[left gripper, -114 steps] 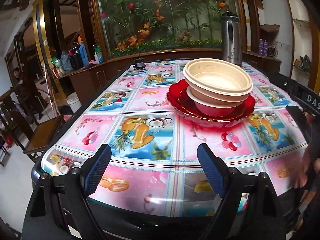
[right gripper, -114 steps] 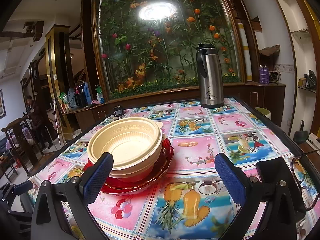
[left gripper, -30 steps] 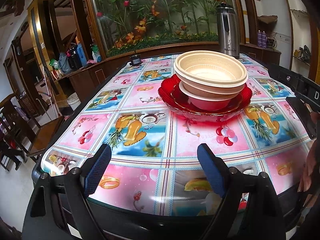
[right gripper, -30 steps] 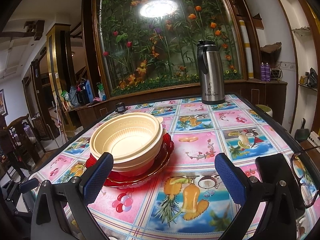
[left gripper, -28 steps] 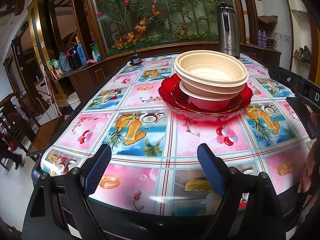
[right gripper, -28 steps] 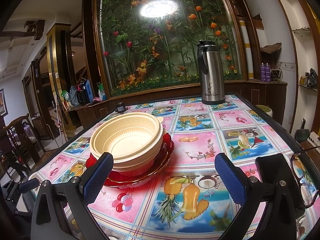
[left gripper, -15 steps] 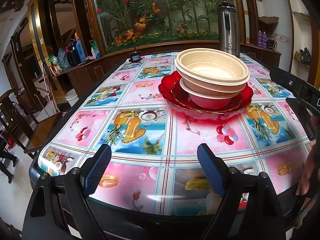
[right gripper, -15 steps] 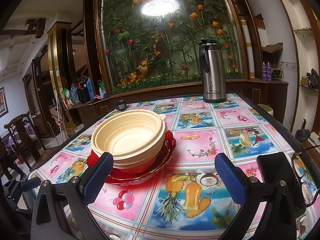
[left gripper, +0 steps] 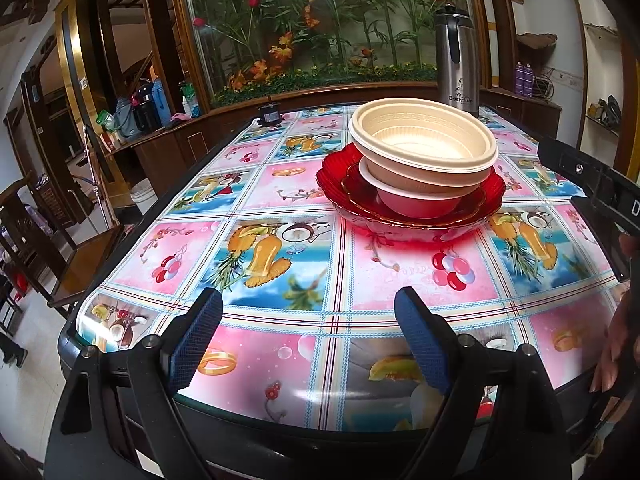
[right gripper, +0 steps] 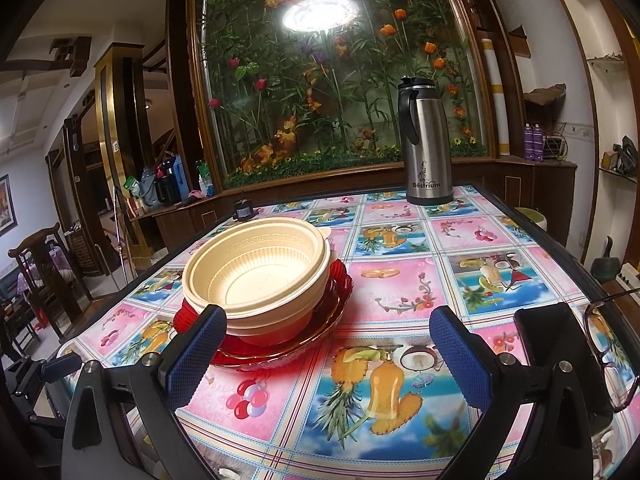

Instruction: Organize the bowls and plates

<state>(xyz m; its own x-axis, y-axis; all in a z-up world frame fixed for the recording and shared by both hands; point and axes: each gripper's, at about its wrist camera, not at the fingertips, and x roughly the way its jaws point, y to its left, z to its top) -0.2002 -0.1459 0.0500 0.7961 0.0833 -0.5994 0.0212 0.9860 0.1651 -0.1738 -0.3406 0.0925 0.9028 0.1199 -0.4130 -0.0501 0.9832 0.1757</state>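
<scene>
We find 1 stack on the worktop (left gripper: 280, 256): a cream bowl (left gripper: 424, 148) nested on a pink bowl (left gripper: 416, 204), both sitting in red plates (left gripper: 344, 184), at least 2 by the inner gold rim. The stack stands toward the far half of the worktop, nearer its right edge in the left view, well short of the flask (right gripper: 426, 140) at the far edge.

Left hand-held gripper (left gripper: 308, 340): jaws spread wide, nothing between them, held over the near edge, well apart from the stack. Right hand-held gripper (right gripper: 326, 356): likewise spread and empty, near the stack; its left finger overlaps the plate rim in view, but we cannot tell whether it touches.

We judge the stacking done, or else not yet undone. If more sorting is wanted, the next move calls for a pinch on the cream bowl's rim and a straight lift.

All pieces are round, so no long axis applies. Every mouth faces up; the cream bowl sits slightly tilted. Glasses (right gripper: 612, 340) lie at the right edge.
</scene>
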